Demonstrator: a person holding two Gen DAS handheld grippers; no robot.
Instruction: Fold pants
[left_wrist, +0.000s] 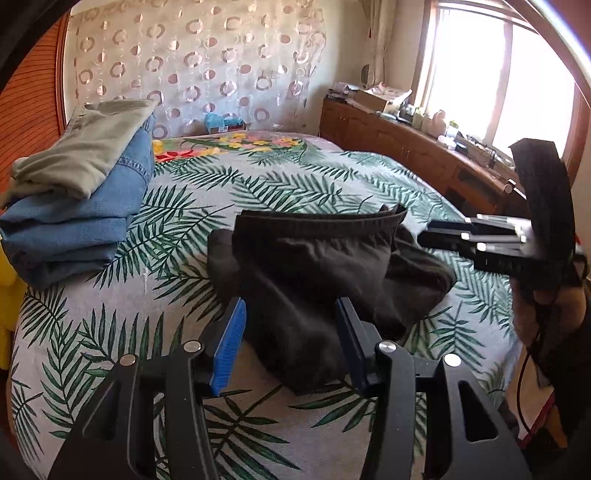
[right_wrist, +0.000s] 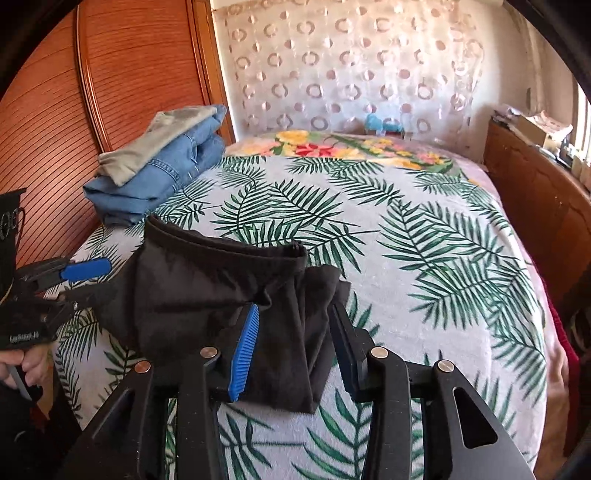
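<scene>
The bed (right_wrist: 424, 280) carries the folded black pants (left_wrist: 314, 266) near its near edge, long axis parallel to that edge, waistband facing the far edge. Left gripper (left_wrist: 291, 343) and right gripper (right_wrist: 293, 345) stand half open, straddling the fabric without clamping it.

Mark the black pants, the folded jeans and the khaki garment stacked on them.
black pants (left_wrist: 317, 258), left wrist view, on the crumpled front panel below the waistband.
folded jeans (left_wrist: 85, 221), left wrist view, on the denim's side face.
khaki garment (right_wrist: 147, 155), right wrist view, on its top layer.
</scene>
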